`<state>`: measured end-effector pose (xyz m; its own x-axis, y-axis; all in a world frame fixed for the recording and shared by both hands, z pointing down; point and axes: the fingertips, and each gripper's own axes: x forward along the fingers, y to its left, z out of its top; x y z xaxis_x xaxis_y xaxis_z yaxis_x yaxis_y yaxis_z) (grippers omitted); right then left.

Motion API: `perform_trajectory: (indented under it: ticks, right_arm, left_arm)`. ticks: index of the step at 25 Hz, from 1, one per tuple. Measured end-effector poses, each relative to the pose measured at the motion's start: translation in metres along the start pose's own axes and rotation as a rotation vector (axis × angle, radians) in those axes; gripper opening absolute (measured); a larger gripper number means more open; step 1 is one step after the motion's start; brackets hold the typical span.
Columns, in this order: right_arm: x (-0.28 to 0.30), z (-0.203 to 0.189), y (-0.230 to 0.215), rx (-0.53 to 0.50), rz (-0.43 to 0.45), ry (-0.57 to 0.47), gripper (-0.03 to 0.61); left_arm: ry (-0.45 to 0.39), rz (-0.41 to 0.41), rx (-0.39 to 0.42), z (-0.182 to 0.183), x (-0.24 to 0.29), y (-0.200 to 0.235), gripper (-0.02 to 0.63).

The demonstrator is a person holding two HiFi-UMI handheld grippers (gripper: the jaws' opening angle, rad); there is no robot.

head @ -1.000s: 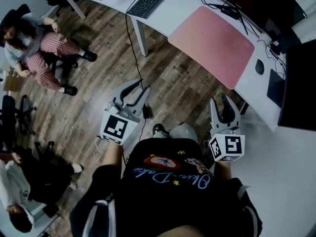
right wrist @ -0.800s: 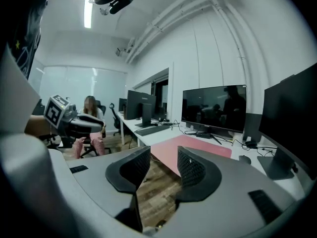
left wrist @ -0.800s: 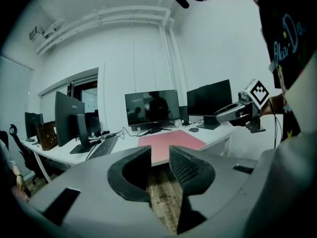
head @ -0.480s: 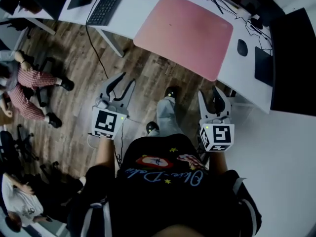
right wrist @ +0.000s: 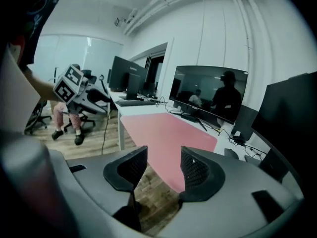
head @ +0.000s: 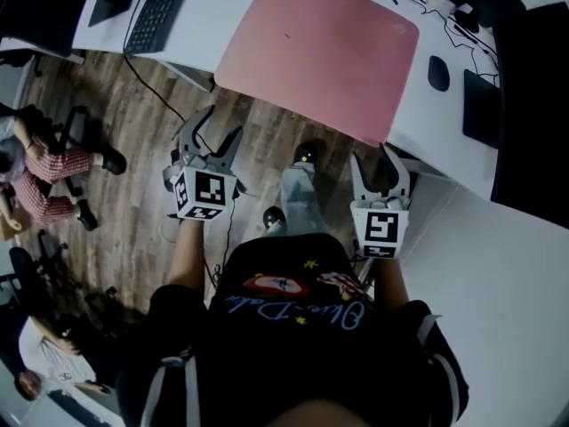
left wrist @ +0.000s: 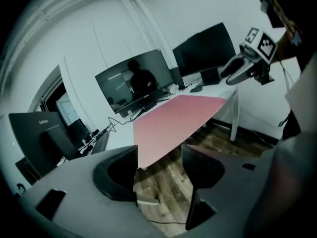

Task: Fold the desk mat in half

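Observation:
A pink desk mat (head: 320,52) lies flat and unfolded on the white desk (head: 227,7); it also shows in the left gripper view (left wrist: 173,118) and the right gripper view (right wrist: 168,133). My left gripper (head: 212,139) hangs over the wooden floor just short of the mat's near left corner; its jaws have just been opening and nothing is between them (left wrist: 159,168). My right gripper (head: 380,160) sits below the mat's near right corner, apart from it; its jaws have also just been opening and are empty (right wrist: 163,168).
A keyboard (head: 160,7) lies left of the mat, a black mouse (head: 437,73) and dark monitors (head: 533,105) to its right. Cables run behind the mat. Seated people and office chairs (head: 53,149) occupy the floor at left. My own legs and shoes (head: 298,189) stand between the grippers.
The view has swung toward the desk, so the mat now fills the top centre. Both grippers have moved closer to its near edge and their jaws stand wider apart.

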<state>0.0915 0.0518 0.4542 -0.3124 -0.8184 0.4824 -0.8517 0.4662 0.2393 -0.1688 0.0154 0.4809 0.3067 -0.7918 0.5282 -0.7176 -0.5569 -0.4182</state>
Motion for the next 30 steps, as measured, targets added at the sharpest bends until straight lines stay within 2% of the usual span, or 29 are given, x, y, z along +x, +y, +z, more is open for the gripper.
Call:
perform_trajectory:
  ticks: [6,8,14,19,20,21,24,30]
  right_arm:
    - [0.031,-0.018,-0.002,-0.188,-0.048,0.068,0.192]
    - [0.04,-0.025,0.0,-0.223,-0.049,0.071,0.198]
    - [0.06,-0.043,0.004,-0.283,-0.048,0.101,0.204]
    - [0.072,-0.061,0.006,-0.289,-0.033,0.134,0.206]
    - [0.074,-0.063,0.007,-0.293,-0.029,0.14,0.206]
    - [0.074,-0.065,0.008,-0.296,-0.025,0.145,0.206]
    - [0.075,-0.069,0.013,-0.3,-0.012,0.153,0.206]
    - [0.075,-0.077,0.01,-0.319,-0.018,0.174,0.206]
  left_arm:
    - [0.144,0.047,0.265,-0.023,0.052,-0.004,0.275]
    - [0.172,0.052,0.32,-0.03,0.068,-0.009,0.282]
    - [0.218,0.06,0.407,-0.045,0.105,-0.021,0.287]
    - [0.196,0.059,0.429,-0.041,0.122,-0.026,0.284]
    - [0.181,0.063,0.442,-0.036,0.122,-0.026,0.242]
    - [0.167,0.065,0.463,-0.031,0.121,-0.026,0.164]
    - [0.144,0.071,0.524,-0.021,0.117,-0.025,0.056]
    - [0.098,0.092,0.456,0.004,0.11,-0.014,0.028]
